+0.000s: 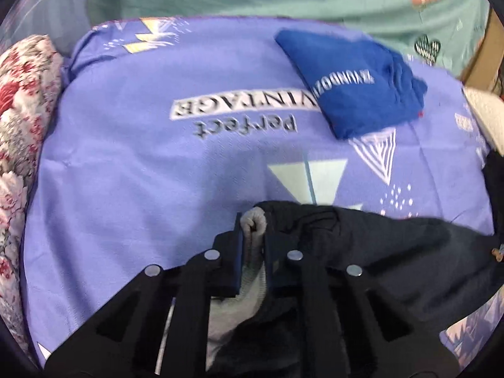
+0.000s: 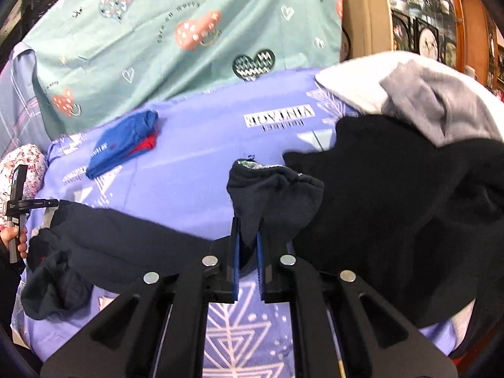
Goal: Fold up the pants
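Dark navy pants (image 2: 126, 236), left hand-held gripper (image 1: 253, 236) clamped on grey-lined edge, right hand-held gripper (image 2: 249, 245) pinching cuff

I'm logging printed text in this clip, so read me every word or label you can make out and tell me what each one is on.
"Perfect" over "VINTAGE", seen upside down: on the purple bedsheet, printed again farther along it.
White capitals, upside down and too blurred to read surely: on the folded blue garment.
Small lettering: on the teal heart-print sheet, too small to read.
Tiny print: on the other claw's handle, unreadable.
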